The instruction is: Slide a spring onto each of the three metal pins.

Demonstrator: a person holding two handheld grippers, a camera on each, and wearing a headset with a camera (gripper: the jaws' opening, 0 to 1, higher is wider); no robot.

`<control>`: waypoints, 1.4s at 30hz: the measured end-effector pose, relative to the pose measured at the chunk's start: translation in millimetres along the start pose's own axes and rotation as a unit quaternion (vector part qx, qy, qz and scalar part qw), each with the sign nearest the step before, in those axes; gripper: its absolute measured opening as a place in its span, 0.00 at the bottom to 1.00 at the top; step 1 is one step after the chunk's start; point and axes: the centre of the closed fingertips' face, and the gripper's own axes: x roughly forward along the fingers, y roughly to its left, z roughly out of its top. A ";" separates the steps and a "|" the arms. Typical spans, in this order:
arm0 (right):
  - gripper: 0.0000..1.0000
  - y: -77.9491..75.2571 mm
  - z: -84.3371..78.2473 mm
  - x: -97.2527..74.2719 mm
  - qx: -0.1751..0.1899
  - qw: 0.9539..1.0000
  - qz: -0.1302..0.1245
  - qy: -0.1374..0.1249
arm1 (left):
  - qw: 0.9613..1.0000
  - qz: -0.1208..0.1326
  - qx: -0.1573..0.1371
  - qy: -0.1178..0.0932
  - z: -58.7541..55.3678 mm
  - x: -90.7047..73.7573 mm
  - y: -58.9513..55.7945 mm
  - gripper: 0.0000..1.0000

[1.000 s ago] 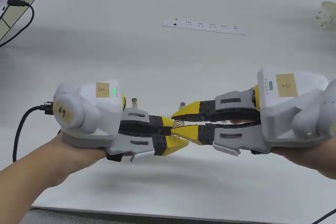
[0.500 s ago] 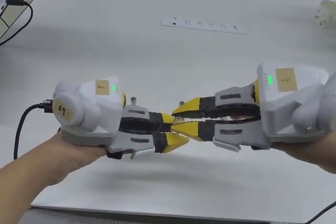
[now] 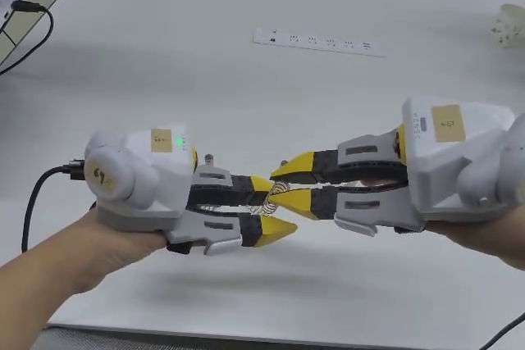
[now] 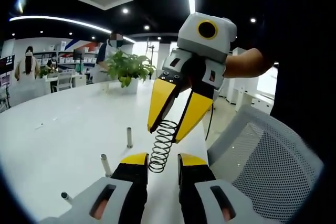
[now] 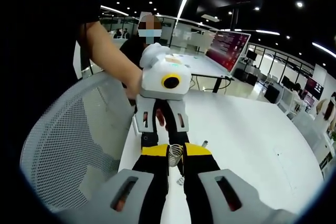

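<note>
Nearest the person, a left hand [image 3: 98, 247] and a right hand [image 3: 484, 239] hold the two tools tip to tip above the white surface [image 3: 344, 284], and a black cable [image 3: 49, 173] runs from the back of the left one. The left claw [image 4: 161, 162], black with yellow tips, stands narrowly parted. The lower end of a coiled silver metal spring [image 4: 161, 145] sits in the gap between its tips; whether either tip touches the coil I cannot tell. The right claw [image 5: 176, 151] meets it head on and is pinched narrow on the spring's other end (in the left gripper view its yellow tips bracket the top coils from above). In the head view the spring [image 3: 280, 195] is in the air between the two claws, clear of the surface.

Just beyond, three short metal pins [image 4: 105, 164] stand in a row on the surface, off to one side of the spring and bare. A grey mesh chair back [image 4: 262, 150] sits beside the surface's edge. Farther across lies a flat white power strip [image 3: 318, 41]. Farthest off is a leafy green potted plant [image 4: 126, 66].
</note>
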 end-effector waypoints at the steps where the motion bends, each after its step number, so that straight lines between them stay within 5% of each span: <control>1: 0.07 0.2 -0.3 -0.2 -0.001 1.000 0.001 0.003 | 1.000 0.001 0.001 0.001 -0.2 -0.1 0.5 0.15; 16: 0.07 -0.1 -3.1 1.0 -0.008 1.000 0.011 0.021 | 0.999 0.034 -0.007 0.028 -12.9 -22.7 12.7 0.30; 32: 0.07 -5.0 -7.6 -0.9 -0.015 0.999 0.004 0.030 | 0.996 0.091 -0.006 0.023 -14.5 -46.5 30.7 0.54; 42: 0.07 -10.9 -16.6 -8.4 -0.008 0.999 -0.009 0.040 | 0.987 0.157 0.006 0.027 -19.6 -74.0 51.4 0.78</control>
